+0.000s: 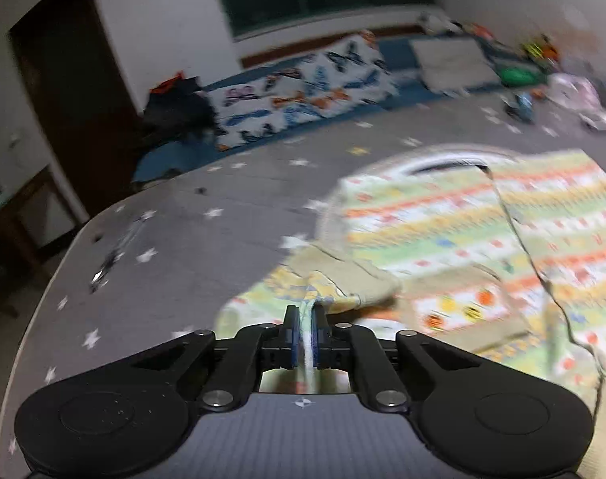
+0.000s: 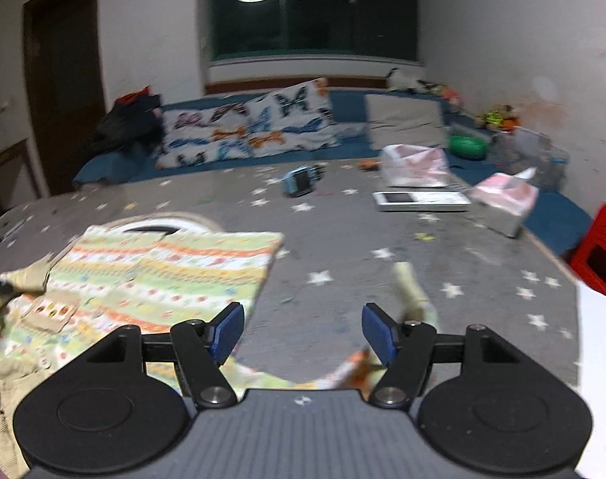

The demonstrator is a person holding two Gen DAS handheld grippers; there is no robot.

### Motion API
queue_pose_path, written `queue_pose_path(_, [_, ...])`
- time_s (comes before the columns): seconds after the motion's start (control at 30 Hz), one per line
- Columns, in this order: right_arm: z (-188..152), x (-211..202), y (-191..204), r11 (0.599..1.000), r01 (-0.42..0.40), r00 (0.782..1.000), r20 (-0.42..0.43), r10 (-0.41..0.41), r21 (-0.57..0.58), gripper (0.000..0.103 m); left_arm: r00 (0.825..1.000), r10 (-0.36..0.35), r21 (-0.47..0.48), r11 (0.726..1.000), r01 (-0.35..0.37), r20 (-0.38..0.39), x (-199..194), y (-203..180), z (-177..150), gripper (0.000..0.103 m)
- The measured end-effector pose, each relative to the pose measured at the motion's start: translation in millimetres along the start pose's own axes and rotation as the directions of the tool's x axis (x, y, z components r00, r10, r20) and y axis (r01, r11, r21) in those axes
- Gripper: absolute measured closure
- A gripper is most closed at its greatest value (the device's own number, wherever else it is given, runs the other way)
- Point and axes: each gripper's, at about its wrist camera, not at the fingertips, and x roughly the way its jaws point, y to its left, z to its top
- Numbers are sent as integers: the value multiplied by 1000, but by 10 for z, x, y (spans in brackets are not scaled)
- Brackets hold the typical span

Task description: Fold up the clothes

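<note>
A striped garment (image 1: 454,231) in green, orange and white lies partly folded on the grey star-patterned table (image 1: 207,183). It has a beige collar and a patch pocket (image 1: 458,311). My left gripper (image 1: 306,319) is shut on an edge of the garment near its lower left side. In the right wrist view the garment (image 2: 163,275) lies to the left. My right gripper (image 2: 303,329) is open and empty, just right of the garment's edge, with a strip of its fabric (image 2: 410,287) near the right finger.
Further back on the table are a blue toy (image 2: 301,181), a white flat device (image 2: 420,200) and pink-and-white boxes (image 2: 502,199). A red stool (image 2: 600,247) stands at the right. Butterfly-print bedding (image 2: 247,127) lies on the blue bench behind.
</note>
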Motion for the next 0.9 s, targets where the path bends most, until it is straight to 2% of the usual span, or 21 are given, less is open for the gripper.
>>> queue_pose_path(0.13, [-6,122,189,999,-43,999,-22,43,-26,36,996,84,-141,987,-81,10,-121,428,-47,98])
queue_pose_path(0.2, [-13,182,270,997,-62,998,-35,60,-37,36,992,128,-207,971,-124,4,-184,640,-111,98])
queue_pose_path(0.3, [-27,285,366,995,-82,995,-61,79,-52,36,980,194,-285,938,-198,-45,-251,961,-277,96])
queue_pose_path(0.43, [-39,430,417,994,-103,990,-97,98,-46,36,954,263,-322,899,-297,-146,-217,1285,-519,94])
queue_pose_path(0.53, [-12,535,406,993,-112,987,-118,108,-31,37,924,325,-327,867,-376,-200,-202,1449,-617,94])
queue_pose_path(0.6, [14,597,390,993,-115,986,-127,111,-27,38,932,297,-344,869,-354,-207,-230,1470,-604,94])
queue_pose_path(0.7, [59,718,349,994,-110,984,-141,107,-16,43,969,191,-334,913,-233,-155,-300,1285,-457,94])
queue_pose_path(0.77, [90,805,322,994,-107,984,-147,105,-3,48,987,114,-298,944,-143,-114,-329,1081,-330,94])
queue_pose_path(0.9, [154,991,297,996,-92,983,-156,93,8,57,997,-31,-196,981,16,-77,-238,548,-74,94])
